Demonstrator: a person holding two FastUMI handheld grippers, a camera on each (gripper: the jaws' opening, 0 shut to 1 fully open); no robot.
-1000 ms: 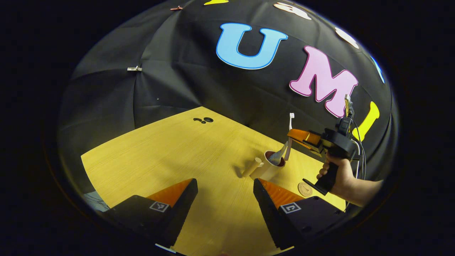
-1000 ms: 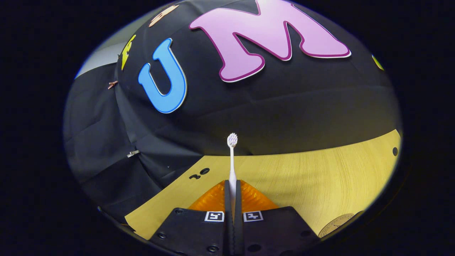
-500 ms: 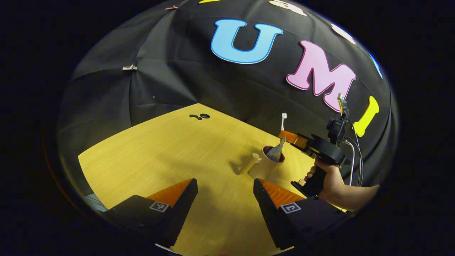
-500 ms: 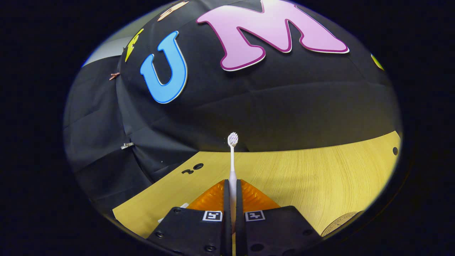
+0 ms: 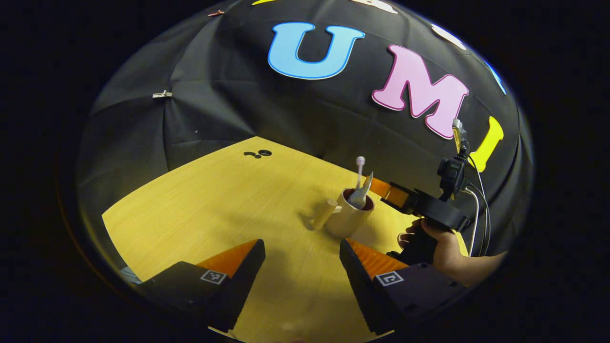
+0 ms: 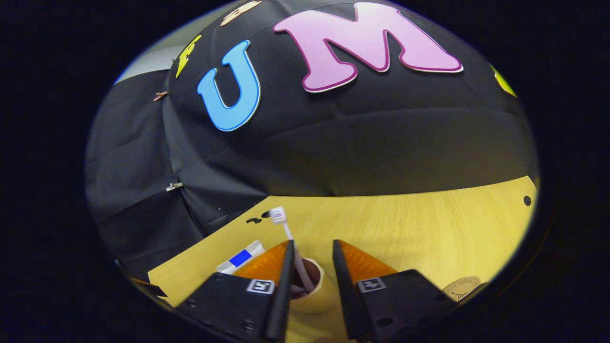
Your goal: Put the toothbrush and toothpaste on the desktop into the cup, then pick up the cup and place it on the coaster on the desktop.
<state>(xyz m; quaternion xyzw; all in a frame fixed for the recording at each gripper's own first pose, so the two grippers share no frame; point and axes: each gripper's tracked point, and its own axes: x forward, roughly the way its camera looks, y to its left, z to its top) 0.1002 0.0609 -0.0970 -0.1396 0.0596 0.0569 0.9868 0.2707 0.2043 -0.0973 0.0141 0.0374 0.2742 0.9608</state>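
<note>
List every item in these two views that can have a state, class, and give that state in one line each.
toothbrush: in the cup, head up, leaning, released
toothpaste: in the cup, end sticking out
cup: upright on the desktop, not on the coaster
coaster: bare, flat on the desktop
right gripper: open, fingers either side of the cup
left gripper: open, holding nothing
</note>
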